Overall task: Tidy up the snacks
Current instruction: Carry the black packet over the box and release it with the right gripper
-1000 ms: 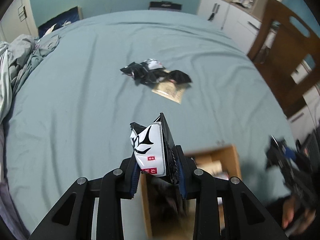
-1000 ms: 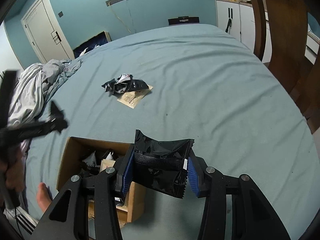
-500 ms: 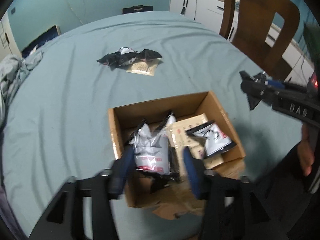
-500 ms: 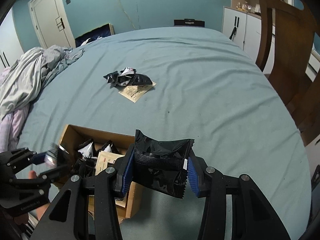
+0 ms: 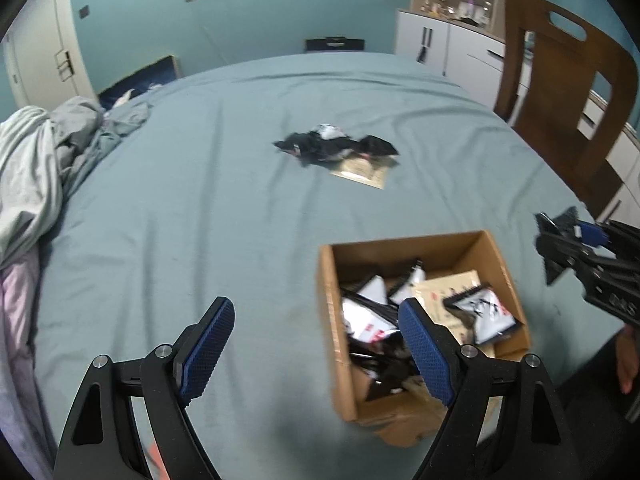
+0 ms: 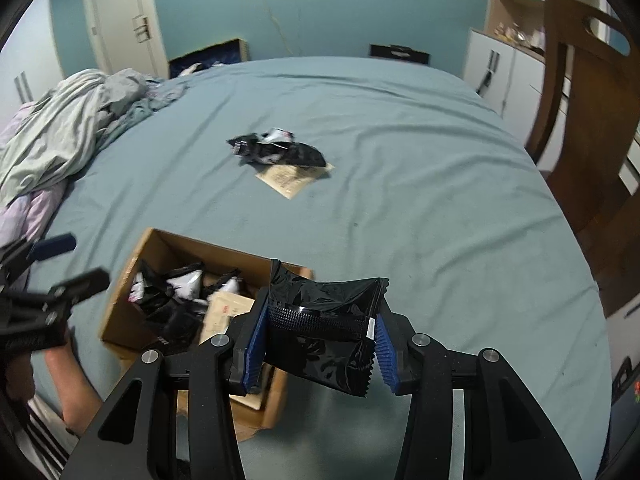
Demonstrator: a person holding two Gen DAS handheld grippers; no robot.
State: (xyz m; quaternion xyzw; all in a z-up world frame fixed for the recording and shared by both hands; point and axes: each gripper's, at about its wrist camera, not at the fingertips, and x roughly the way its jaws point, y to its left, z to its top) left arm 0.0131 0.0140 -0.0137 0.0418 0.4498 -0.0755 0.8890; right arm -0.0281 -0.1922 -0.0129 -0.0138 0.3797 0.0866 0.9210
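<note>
A brown cardboard box point(image 5: 328, 320) point(image 6: 124, 308) sits on the near edge of the bed, holding several black, white and tan snack packets point(image 5: 472, 312). My left gripper point(image 5: 316, 340) is open and empty, just left of and above the box. My right gripper point(image 6: 320, 340) is shut on a black snack packet point(image 6: 332, 320), held just right of the box. A small pile of black snack packets point(image 5: 332, 146) point(image 6: 276, 152) on a tan packet point(image 6: 292, 180) lies in the middle of the bed.
The teal bed sheet point(image 5: 240, 200) spreads all round. Rumpled grey bedding point(image 6: 72, 120) is at the left. A wooden chair point(image 5: 568, 100) point(image 6: 592, 120) stands at the right. White cabinets point(image 5: 440, 48) line the back right.
My left gripper opened and let its white and black packet fall into the box, then drew back to the left. My right gripper kept hold of the black packet.
</note>
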